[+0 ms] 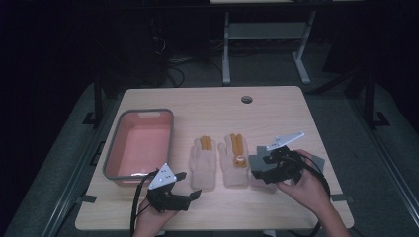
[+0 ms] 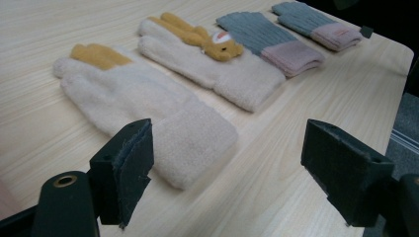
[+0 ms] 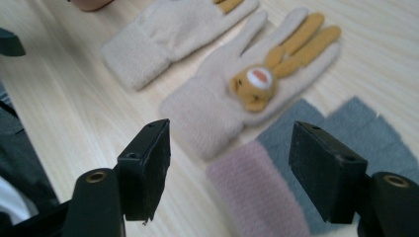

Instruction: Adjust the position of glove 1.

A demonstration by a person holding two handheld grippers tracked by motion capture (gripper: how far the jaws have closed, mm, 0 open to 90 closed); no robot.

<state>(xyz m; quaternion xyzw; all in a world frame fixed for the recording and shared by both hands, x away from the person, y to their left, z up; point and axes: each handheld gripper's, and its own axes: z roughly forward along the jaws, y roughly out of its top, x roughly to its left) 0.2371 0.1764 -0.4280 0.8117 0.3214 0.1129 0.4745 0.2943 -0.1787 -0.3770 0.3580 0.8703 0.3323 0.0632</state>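
So far nothing was binned; all places rel. to the pink bin (image 1: 118,148), left to right.
- Bin: empty.
- Left gripper (image 1: 190,196): below bin's right corner, jaws apart, holding nothing, aimed at plain cream glove (image 2: 143,106).
- Cream gloves, plain + bear glove (image 3: 247,94): right of bin, flat.
- Grey-pink gloves (image 2: 276,42): farthest right.
- Right gripper (image 3: 230,168): over them, jaws released.
Judged: 4 gloves left.
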